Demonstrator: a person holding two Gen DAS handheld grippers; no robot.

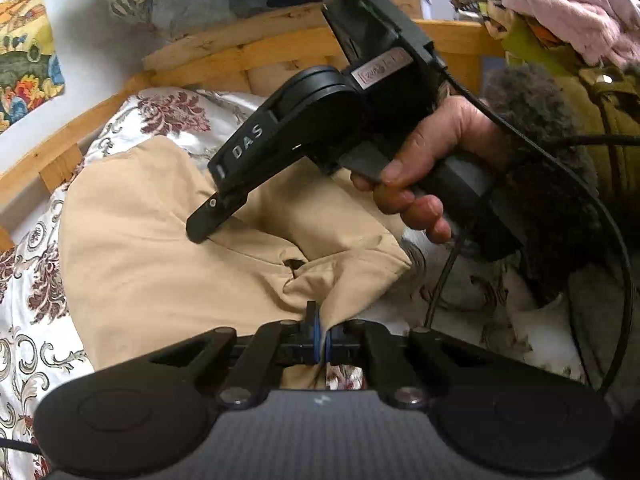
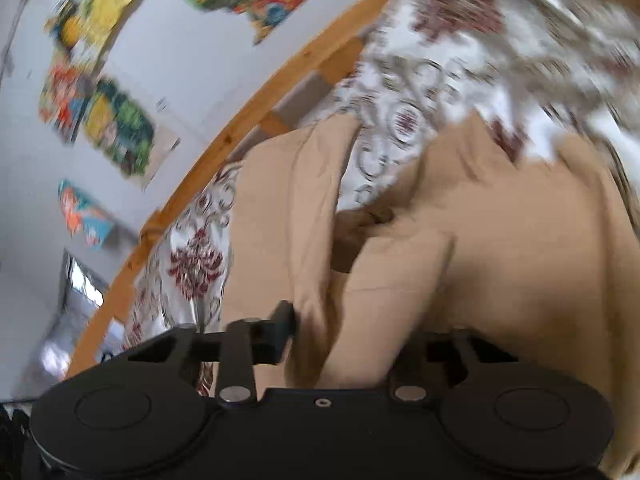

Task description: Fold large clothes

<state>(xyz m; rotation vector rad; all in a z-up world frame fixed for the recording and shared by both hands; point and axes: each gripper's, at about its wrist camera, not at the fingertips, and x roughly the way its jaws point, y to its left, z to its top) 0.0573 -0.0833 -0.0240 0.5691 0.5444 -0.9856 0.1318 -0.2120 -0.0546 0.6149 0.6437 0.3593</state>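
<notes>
Tan garment, matte woven cloth, soft creases, lies bunched on the bed over a glossy white bedsheet printed with maroon damask flowers and grey scrolls. In the left wrist view the left gripper has its jaws clenched on a pinched edge of the tan cloth at the near side; blue bands show on the pads, fabric fans up from the pinch.

Right gripper, black plastic body, comes in from the right with its tip pressed down on the garment's middle, touching the cloth. White letters "DAS" on its arm; a small pinkish label on the body, text too small to read. The right hand wraps the handle, with a dark fuzzy cuff at the wrist. Black cable loops at right.

Right wrist view is blurred: the right gripper has tan folds lying between its widely spread fingers, the right one hidden by cloth, so jaws released, nothing pinched as far as shows.

Knotty wooden bed frame curves along the far side. Colourful posters on the pale wall, left. Pink fleecy pile far right.
</notes>
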